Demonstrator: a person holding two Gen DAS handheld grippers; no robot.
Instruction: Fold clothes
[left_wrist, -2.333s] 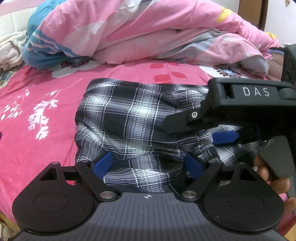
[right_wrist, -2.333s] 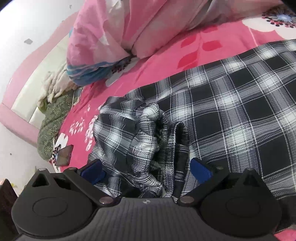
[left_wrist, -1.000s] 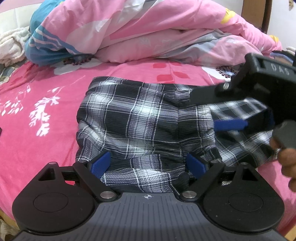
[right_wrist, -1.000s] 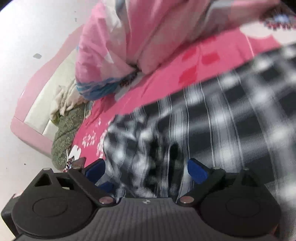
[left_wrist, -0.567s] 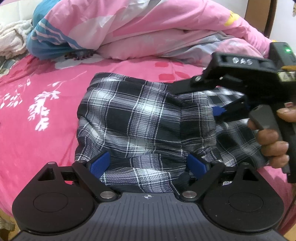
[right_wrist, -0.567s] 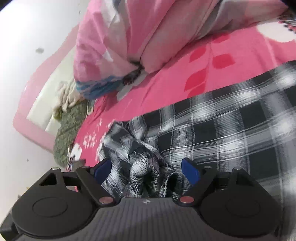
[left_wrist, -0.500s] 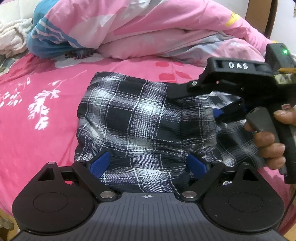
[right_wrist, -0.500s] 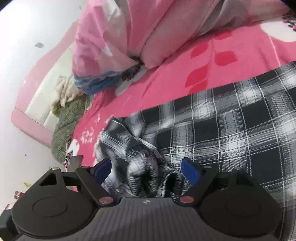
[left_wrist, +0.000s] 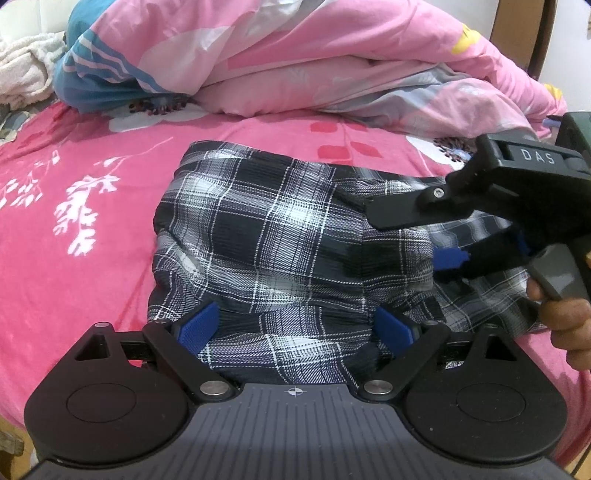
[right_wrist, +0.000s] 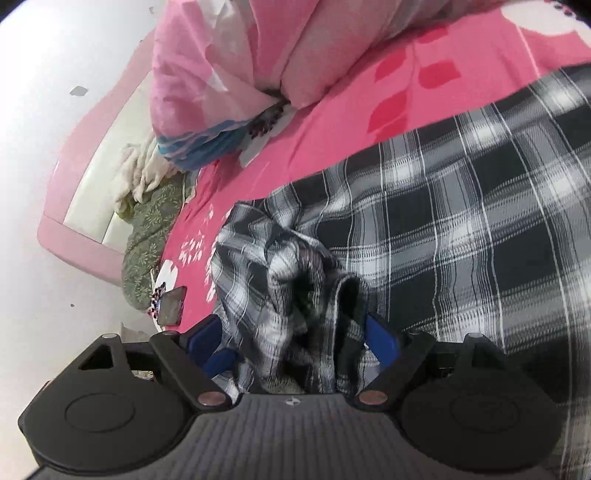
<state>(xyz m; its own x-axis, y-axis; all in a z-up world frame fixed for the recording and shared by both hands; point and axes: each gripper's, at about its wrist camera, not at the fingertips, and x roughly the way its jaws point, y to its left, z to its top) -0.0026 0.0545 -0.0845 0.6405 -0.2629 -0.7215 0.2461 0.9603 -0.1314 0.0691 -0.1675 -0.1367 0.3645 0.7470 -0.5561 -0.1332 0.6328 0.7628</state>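
Both grippers' fingers spread around plaid shirt (left_wrist: 280, 236); right gripper (left_wrist: 443, 236) body reads "DAS".

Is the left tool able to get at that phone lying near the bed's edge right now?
Probably not right away. The left tool stands wide around the checked garment, busy with the fold. The phone lies off to the side on the pink sheet, unobstructed but apart from it.

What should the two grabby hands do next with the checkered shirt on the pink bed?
Probably close the right gripper on the bunched sleeve fabric: the checked shirt is half folded, that crumpled part sits between its open fingers, and the left gripper already spans the near edge.
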